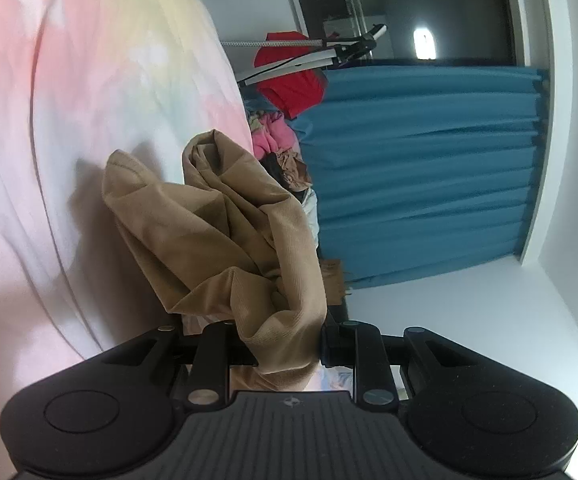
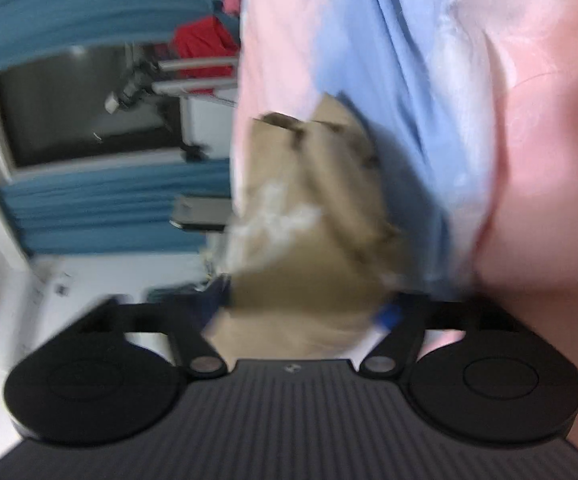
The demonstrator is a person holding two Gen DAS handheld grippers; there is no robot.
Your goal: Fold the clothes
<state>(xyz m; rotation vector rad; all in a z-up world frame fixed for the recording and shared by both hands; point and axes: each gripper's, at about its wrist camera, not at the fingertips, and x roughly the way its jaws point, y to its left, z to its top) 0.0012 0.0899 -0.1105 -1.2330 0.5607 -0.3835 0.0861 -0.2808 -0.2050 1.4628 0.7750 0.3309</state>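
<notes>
A tan ribbed garment (image 1: 225, 216) hangs bunched in front of my left gripper (image 1: 285, 344), which is shut on a fold of it. Behind it lies a pastel tie-dye sheet (image 1: 69, 100). In the blurred right wrist view, the tan garment (image 2: 313, 216) with dark trim and a white patch fills the gap of my right gripper (image 2: 301, 316), which is shut on it. The pink and blue sheet (image 2: 429, 100) lies behind it. Both views are rolled sideways.
A pile of mixed clothes (image 1: 277, 152) lies at the sheet's edge, with a red garment (image 1: 293, 76) on a metal rack (image 1: 301, 56). Blue curtains (image 1: 421, 168) and a white wall (image 1: 469, 320) stand beyond. The red garment (image 2: 205, 44) and curtains (image 2: 109, 200) also show in the right wrist view.
</notes>
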